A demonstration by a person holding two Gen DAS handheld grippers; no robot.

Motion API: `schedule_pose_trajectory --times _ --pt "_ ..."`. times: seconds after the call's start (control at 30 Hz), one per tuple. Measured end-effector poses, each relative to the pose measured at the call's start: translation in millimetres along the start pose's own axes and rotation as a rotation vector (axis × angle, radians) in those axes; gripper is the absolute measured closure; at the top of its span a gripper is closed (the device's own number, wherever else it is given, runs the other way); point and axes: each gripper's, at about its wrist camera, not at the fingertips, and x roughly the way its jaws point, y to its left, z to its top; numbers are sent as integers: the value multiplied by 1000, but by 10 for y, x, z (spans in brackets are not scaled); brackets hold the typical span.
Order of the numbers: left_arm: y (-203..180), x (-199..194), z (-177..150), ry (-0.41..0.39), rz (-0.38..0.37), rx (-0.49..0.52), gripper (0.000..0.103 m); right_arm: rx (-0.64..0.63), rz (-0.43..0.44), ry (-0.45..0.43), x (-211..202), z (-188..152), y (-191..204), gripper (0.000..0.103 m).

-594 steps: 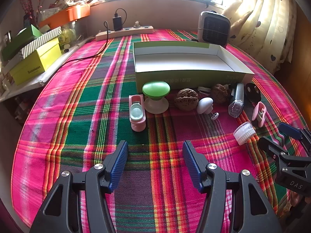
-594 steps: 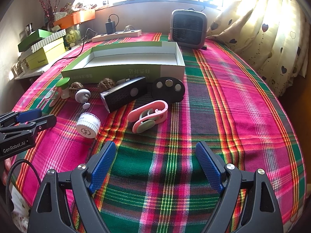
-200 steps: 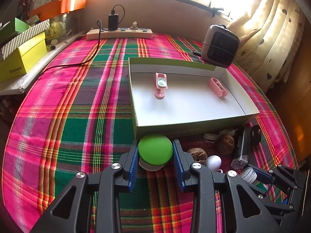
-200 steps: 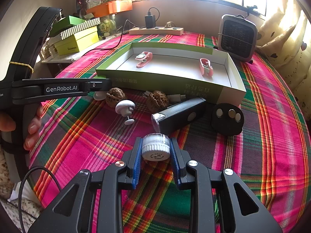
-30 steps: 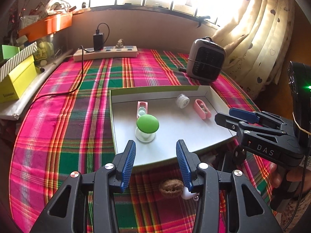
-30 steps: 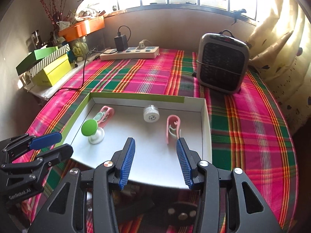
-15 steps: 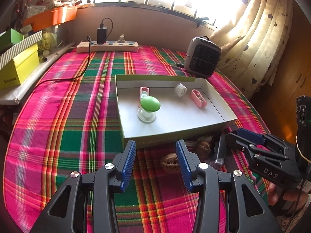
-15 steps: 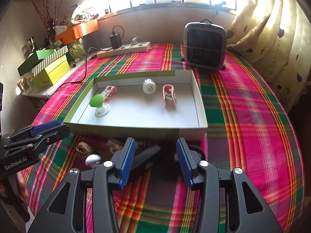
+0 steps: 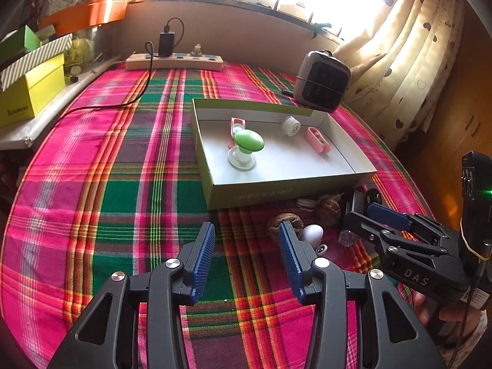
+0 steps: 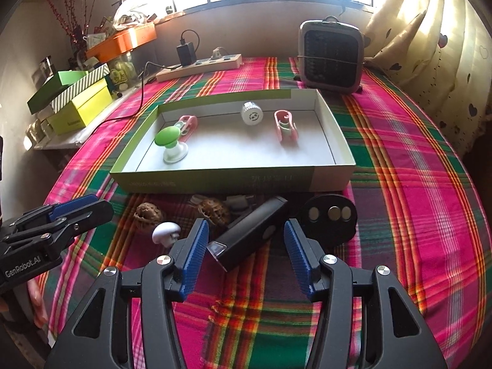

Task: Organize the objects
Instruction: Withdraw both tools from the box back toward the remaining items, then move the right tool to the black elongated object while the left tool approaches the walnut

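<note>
An open green box on the plaid cloth holds a green-capped mushroom piece, two pink clips and a white cap. In front of the box lie two walnuts, a white mushroom piece, a black rectangular device and a black disc. My left gripper is open and empty, near the walnut. My right gripper is open and empty, over the black device's near end.
A grey heater stands behind the box. A power strip with charger lies at the back. Yellow and green boxes are stacked at the left. Curtains hang at the right.
Both grippers have pulled back from the box toward the loose items in front of it and dropped lower. Their jaws stay open and empty. The box contents have not moved.
</note>
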Motion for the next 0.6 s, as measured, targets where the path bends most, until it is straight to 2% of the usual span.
schedule_pose_trajectory --times 0.3,0.6 --pt "-16 5 -3 -3 -36 4 61 -25 -72 -4 -26 -48 64 50" --pt "-88 68 -14 20 -57 23 61 -2 -130 19 -94 -131 -103 50"
